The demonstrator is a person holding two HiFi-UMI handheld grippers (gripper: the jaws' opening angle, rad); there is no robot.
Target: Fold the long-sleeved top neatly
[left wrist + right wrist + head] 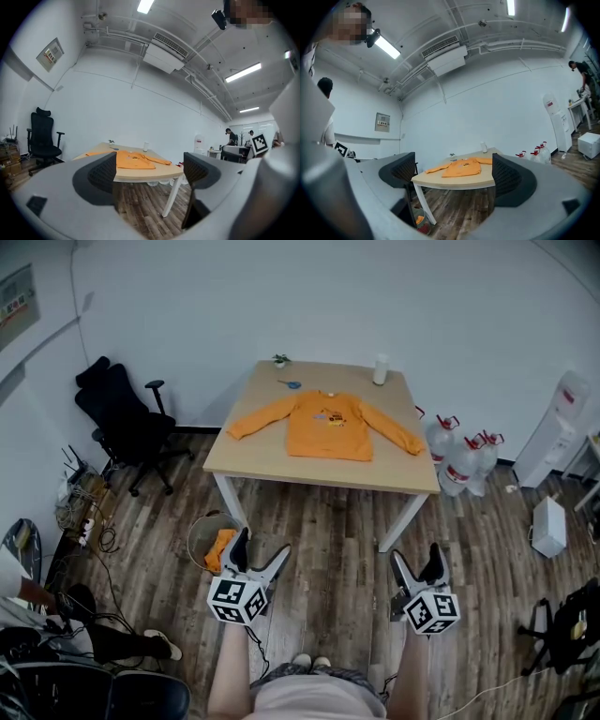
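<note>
An orange long-sleeved top (325,425) lies flat on a light wooden table (281,468), sleeves spread to both sides, well ahead of me. My left gripper (260,555) and right gripper (418,566) hover over the floor far short of the table, both open with nothing between the jaws. The left gripper view shows the top (133,160) beyond its wide-apart pads (103,171). Through the right gripper view the top (461,168) appears between its spread pads (506,173).
A small plant (279,360), blue scissors (291,384) and a white cup (380,369) stand at the table's far edge. A basket (214,542) sits by the near-left table leg. Black office chair (127,421) on the left, water bottles (459,460) and a dispenser (558,427) on the right.
</note>
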